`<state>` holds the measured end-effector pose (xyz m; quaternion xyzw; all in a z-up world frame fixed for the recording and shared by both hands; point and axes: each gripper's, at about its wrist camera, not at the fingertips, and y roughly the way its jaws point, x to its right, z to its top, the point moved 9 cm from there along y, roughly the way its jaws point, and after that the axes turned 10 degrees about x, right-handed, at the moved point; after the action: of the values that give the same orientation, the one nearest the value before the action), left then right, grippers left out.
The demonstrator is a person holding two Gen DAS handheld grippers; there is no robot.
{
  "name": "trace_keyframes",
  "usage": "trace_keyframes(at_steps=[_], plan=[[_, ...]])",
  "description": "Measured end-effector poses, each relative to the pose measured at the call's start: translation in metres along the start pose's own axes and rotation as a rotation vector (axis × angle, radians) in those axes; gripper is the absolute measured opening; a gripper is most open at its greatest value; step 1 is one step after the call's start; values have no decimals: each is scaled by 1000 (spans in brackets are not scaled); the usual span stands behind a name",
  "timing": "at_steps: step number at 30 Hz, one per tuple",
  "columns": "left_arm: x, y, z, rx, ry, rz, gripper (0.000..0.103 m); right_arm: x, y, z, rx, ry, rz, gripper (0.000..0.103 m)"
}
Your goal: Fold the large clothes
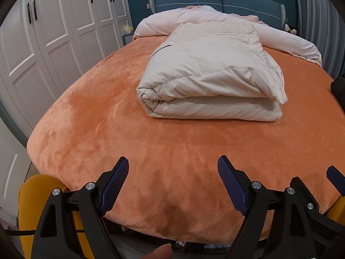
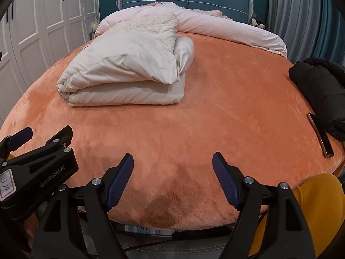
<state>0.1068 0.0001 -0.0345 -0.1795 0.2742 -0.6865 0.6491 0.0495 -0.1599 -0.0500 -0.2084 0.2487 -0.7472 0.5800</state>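
Hovering both tools over the near edge of the bed point(image 1: 90, 129), I read this as the pause between garments: the pale padded coat point(image 1: 211, 82) already lies folded into a thick bundle toward the middle of the bed, a little nearer the headboard than my edge, with nothing gripping it. My left gripper point(image 1: 173, 185) has its jaws spread wide with only orange cover between them, and the right gripper point(image 2: 172, 179) stands likewise apart and empty, just beside the left one.

The next move, as I judge it, calls for turning to the black garment point(image 2: 321, 90) heaped at the bed's right edge, lifting it clear of the phone point(image 2: 321, 135) that lies just beside it, and spreading it flat on the open stretch of cover before any fold. It looks like a puffy jacket, though the fisheye rim distorts it too much for me to be sure.

The folded coat is quilted, matte, off-white, with stitched seams across its top panel and a fleecy strip at its far end; its layers bulge and would likely spring open if nudged. The bed cover is short orange plush, soft and grippy-looking. A pinkish duvet point(image 1: 215, 17) is rolled along the headboard edge.
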Motion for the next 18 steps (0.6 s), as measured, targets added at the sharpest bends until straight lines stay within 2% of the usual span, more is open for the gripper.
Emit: trace_keyframes(at_steps=[18], plan=[[-5,20,-9,24,18,2,82,-5,18,-9,-11,-13,-15,73]])
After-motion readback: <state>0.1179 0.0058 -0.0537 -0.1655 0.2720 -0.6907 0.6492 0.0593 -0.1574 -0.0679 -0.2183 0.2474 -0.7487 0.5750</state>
